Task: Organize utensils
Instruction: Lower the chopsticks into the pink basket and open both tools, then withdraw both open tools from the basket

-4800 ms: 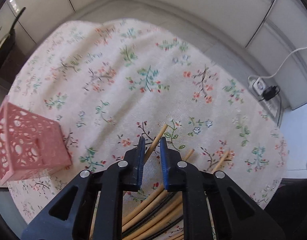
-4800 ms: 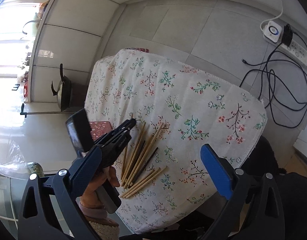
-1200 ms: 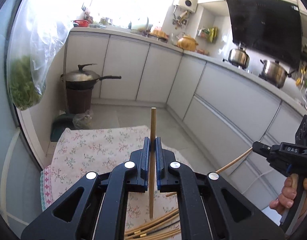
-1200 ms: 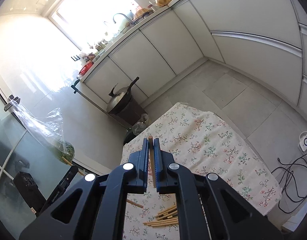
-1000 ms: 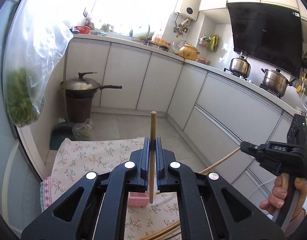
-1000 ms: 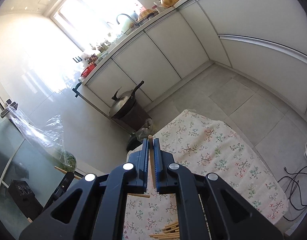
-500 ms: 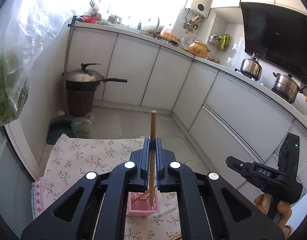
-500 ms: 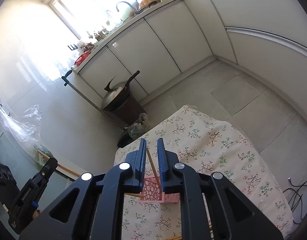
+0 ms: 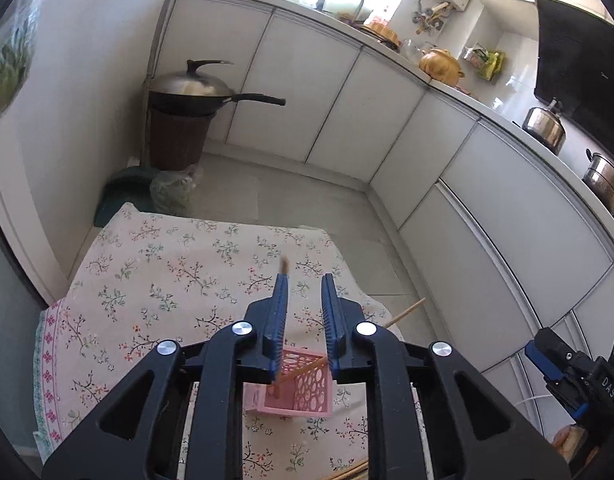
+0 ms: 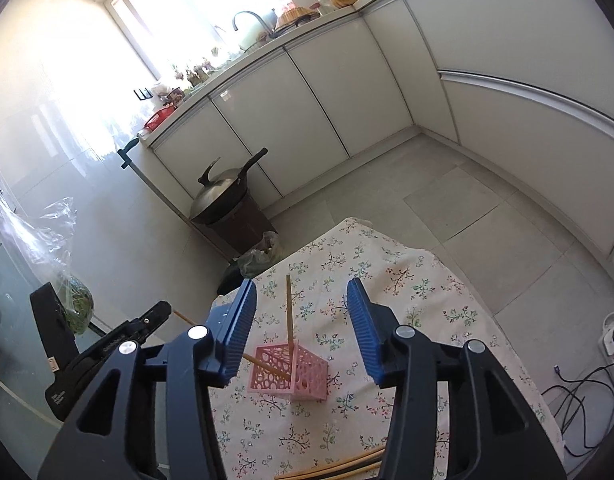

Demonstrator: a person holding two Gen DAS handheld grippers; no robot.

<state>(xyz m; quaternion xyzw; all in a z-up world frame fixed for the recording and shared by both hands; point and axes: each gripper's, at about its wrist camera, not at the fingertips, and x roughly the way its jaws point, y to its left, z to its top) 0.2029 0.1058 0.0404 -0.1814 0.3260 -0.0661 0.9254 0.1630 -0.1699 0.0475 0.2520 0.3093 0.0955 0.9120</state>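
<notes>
A pink perforated basket [image 9: 307, 390] [image 10: 303, 376] stands on the floral tablecloth [image 9: 167, 276]. My left gripper [image 9: 305, 280] hangs just above it with its jaws opening. A wooden chopstick [image 9: 284, 266] runs blurred along the left pad, its lower end in the basket, and a gap shows beside it. My right gripper [image 10: 301, 292] is over the basket too, jaws opening wide with nothing pressed between them. One chopstick [image 10: 289, 312] stands free in the basket, apart from both pads. Another chopstick [image 10: 267, 366] leans out toward my left gripper [image 10: 163, 308].
More chopsticks [image 10: 335, 468] lie on the cloth at the near edge. A wok [image 9: 191, 88] sits on a brown bin beyond the table's far left corner. White cabinets [image 9: 507, 216] line the back and right. Cables and a power strip [image 10: 611, 336] lie on the floor at right.
Both grippers have come down over the pink basket and their jaws have parted. The right one's chopstick now stands loose in the basket; the left one's has slid down.
</notes>
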